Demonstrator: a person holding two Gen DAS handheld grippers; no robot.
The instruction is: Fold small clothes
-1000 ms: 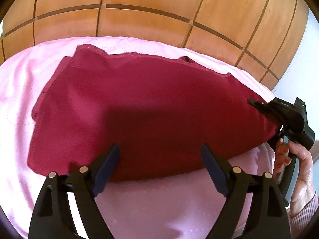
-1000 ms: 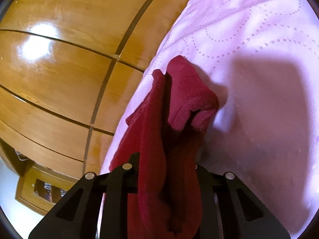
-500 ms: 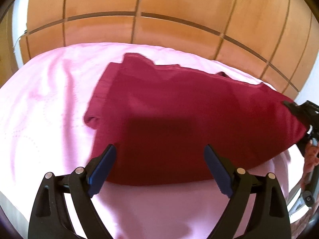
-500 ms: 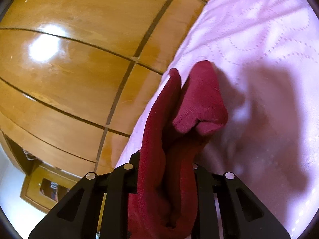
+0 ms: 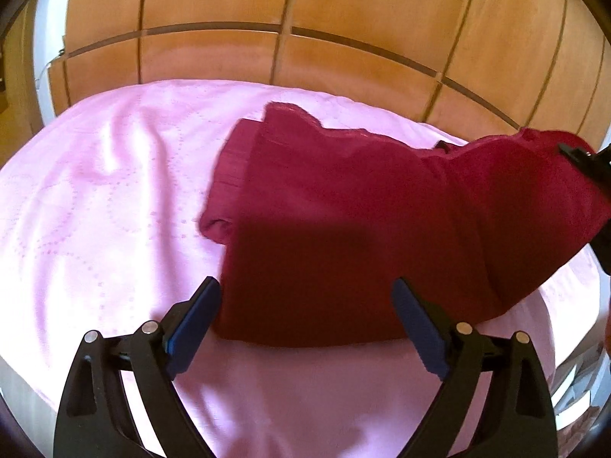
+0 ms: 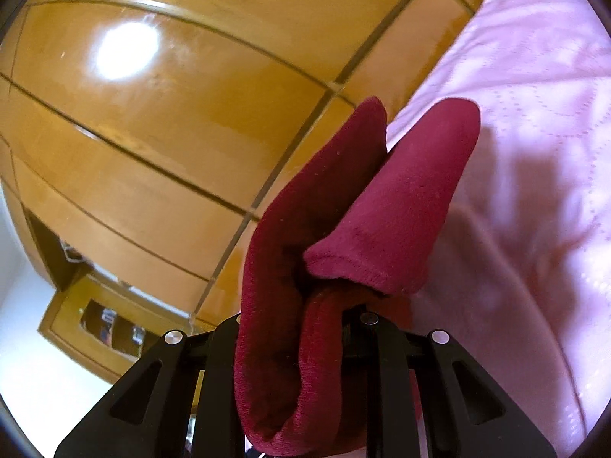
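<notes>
A dark red garment point(image 5: 343, 210) lies spread on the pink bedspread point(image 5: 95, 191). Its right end is raised off the bed, pinched by my right gripper point(image 5: 595, 175) at the picture's right edge. In the right wrist view that gripper point(image 6: 301, 343) is shut on a bunched fold of the garment point(image 6: 382, 210), which sticks up between the fingers and hides their tips. My left gripper point(image 5: 305, 316) hovers over the garment's near edge with its jaws wide open. Nothing is between its blue pads point(image 5: 194, 313), and the left pad is just beside the near left corner.
A wooden panelled headboard point(image 5: 305, 19) rises behind the bed, and it fills the left of the right wrist view point(image 6: 152, 114). A wooden cabinet point(image 6: 95, 316) stands low beside the bed. Bare pink bedspread point(image 6: 534, 152) stretches left of the garment.
The right gripper has risen and lifted the garment's right end off the bed. The left gripper has shifted left along the near edge, and its jaws have spread slightly.
</notes>
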